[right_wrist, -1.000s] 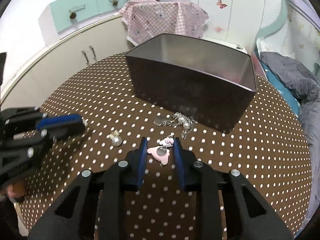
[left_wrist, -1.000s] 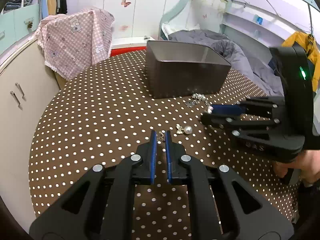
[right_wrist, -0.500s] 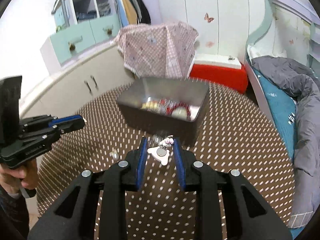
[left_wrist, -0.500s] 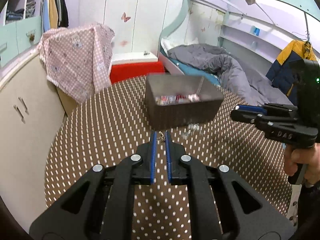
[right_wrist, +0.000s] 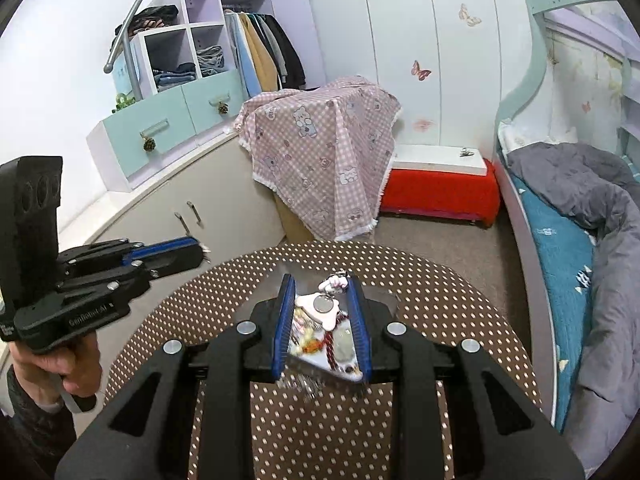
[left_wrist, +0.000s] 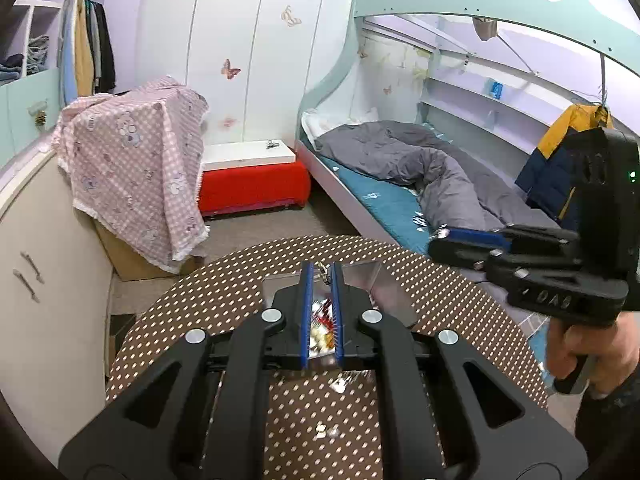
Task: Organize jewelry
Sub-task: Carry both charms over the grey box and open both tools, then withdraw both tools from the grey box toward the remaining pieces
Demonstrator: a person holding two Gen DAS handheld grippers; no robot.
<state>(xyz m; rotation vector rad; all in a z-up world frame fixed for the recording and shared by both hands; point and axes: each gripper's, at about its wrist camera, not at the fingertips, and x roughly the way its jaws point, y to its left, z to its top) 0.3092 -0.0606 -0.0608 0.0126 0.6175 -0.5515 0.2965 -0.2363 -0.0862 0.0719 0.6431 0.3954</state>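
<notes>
Both tongs hang above the box (right_wrist: 384, 304) on the polka-dot tabletop (right_wrist: 460, 308) prob to drop stuff in: right tongs (right_wrist: 322, 300) clamped on a pink charm (right_wrist: 320, 307), left tongs (left_wrist: 320, 276) nearly together pinching a small earring (left_wrist: 322, 269).

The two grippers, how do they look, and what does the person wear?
Both the left gripper and right gripper are black plastic linkages with silver bolts and blue-lined fingers. White lettering marks their sides; a green light glows on the right one. A dark sleeve covers the left wrist.

Both grippers (left_wrist: 320, 276) (right_wrist: 322, 292) lifted their jewelry above the box (left_wrist: 380, 276).
</notes>
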